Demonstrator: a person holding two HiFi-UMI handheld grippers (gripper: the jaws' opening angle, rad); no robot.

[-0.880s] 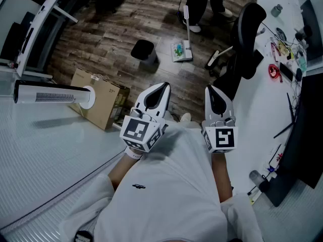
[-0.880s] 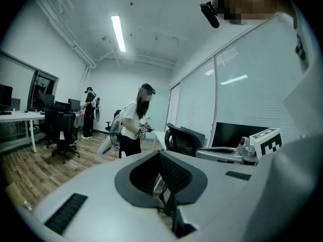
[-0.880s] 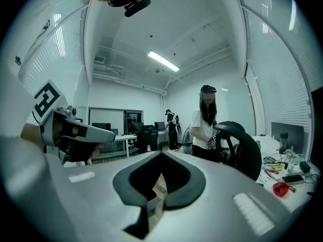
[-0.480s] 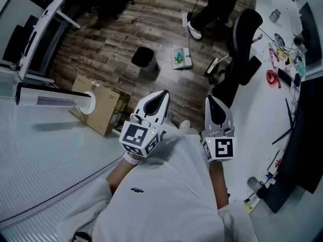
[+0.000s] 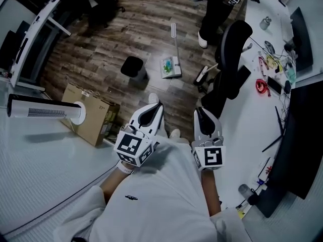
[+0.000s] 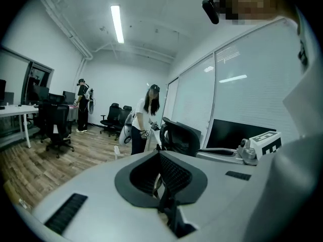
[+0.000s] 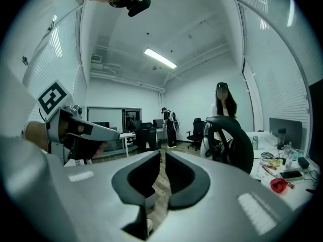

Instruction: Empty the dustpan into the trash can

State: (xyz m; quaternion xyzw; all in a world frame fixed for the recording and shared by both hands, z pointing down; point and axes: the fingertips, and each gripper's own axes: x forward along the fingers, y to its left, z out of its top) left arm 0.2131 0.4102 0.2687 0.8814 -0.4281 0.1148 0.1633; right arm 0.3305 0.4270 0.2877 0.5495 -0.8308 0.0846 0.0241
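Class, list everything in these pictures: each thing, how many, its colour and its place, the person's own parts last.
trash can: one, black, on the wood floor ahead
dustpan: one, pale, on the floor right of the trash can
cardboard box: one, brown, floor at left
tower fan: one, white, beside the cardboard box
office chair: one, black, at the desk
desk: one, white, at right, cluttered
monitor: one, black, on the desk
standing person: one, white top, beyond the office chair
left tool: one, white, jaws together, empty
right tool: one, white, jaws almost together, empty
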